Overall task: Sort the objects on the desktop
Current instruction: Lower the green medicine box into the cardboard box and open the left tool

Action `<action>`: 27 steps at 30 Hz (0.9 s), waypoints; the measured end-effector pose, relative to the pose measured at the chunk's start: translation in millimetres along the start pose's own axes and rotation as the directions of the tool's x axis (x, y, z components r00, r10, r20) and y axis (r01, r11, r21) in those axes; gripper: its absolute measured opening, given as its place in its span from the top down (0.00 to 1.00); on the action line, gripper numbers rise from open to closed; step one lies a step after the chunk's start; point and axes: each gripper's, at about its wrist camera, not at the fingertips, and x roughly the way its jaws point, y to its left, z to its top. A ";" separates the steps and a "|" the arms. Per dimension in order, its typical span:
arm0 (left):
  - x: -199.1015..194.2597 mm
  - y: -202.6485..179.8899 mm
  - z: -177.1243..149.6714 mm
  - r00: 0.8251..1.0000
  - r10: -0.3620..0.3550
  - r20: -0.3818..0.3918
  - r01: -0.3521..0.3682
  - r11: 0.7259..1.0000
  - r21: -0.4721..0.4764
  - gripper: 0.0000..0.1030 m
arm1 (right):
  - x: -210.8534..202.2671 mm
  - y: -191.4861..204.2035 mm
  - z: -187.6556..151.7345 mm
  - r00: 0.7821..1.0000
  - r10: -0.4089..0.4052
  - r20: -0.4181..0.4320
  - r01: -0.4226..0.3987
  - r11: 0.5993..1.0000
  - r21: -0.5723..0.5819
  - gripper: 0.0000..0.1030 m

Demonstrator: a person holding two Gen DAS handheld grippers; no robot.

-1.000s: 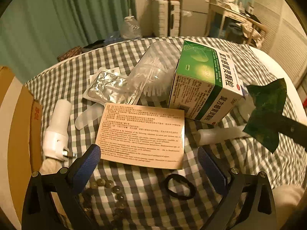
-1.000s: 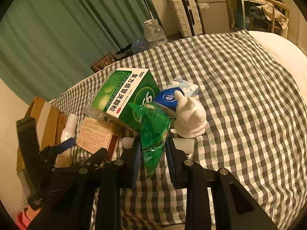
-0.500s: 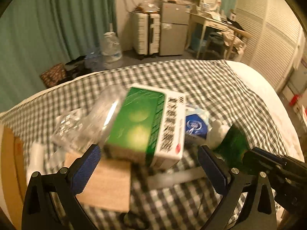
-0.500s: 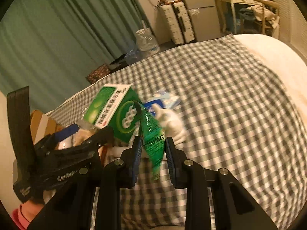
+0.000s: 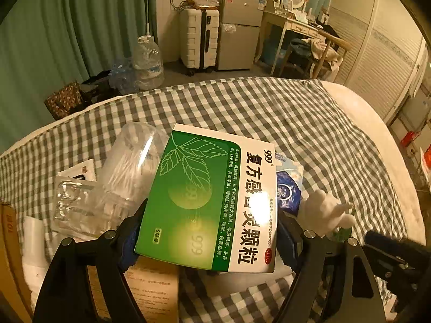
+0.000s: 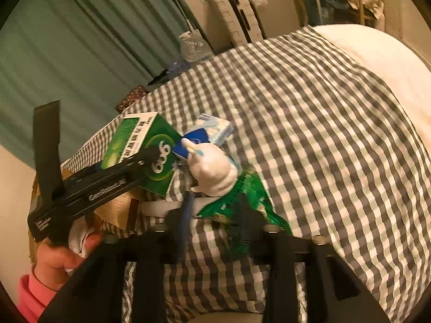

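Left wrist view first: the left gripper (image 5: 207, 231) is straddling the green medicine box (image 5: 212, 204), and its jaws are closing in on it right now. The box is sitting squarely between the two blue pads (image 5: 129, 245), its long axis running away from the camera along the fingers, so the pads are meeting its long side edges. Both pads are looking flush against the cardboard, so I'm calling this a grip. Just left of the box, the clear cotton-swab tub (image 5: 132, 172) is lying on its side on the checked cloth (image 5: 269, 113); to the right, the blue tissue pack (image 5: 288, 188) and the white figurine (image 5: 326, 212) are crowding close.

Over to the right wrist view: the right gripper (image 6: 212, 231) is opening, its jaws parting around the green sachet (image 6: 242, 202). The sachet is lying flat on the cloth, partly between the fingers and no longer looking pinched, though motion blur is making that hard to swear to. Ahead of it, the figurine (image 6: 212, 167) is standing, with the medicine box (image 6: 142, 150) beyond and the left gripper (image 6: 150, 156) reaching onto it.

My read: the box belongs to the left hand, being far nearer, and a lift needs to clear the tub beside it.
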 end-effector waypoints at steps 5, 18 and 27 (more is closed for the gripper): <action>-27.0 -3.0 -1.2 0.999 0.020 0.046 -0.020 1.000 0.007 0.20 | 21.2 -2.3 -5.9 0.982 -0.136 -0.134 0.128 0.990 -0.066 0.23; -90.6 27.6 -16.2 0.996 0.051 0.067 -0.048 0.998 -0.044 0.22 | 21.7 -10.7 -7.1 0.981 -0.115 -0.155 0.111 0.993 -0.031 0.80; -151.1 49.8 -42.4 0.991 0.058 0.119 -0.044 0.993 -0.113 0.22 | -27.9 27.3 -9.7 0.991 -0.114 -0.065 0.106 0.988 -0.115 0.83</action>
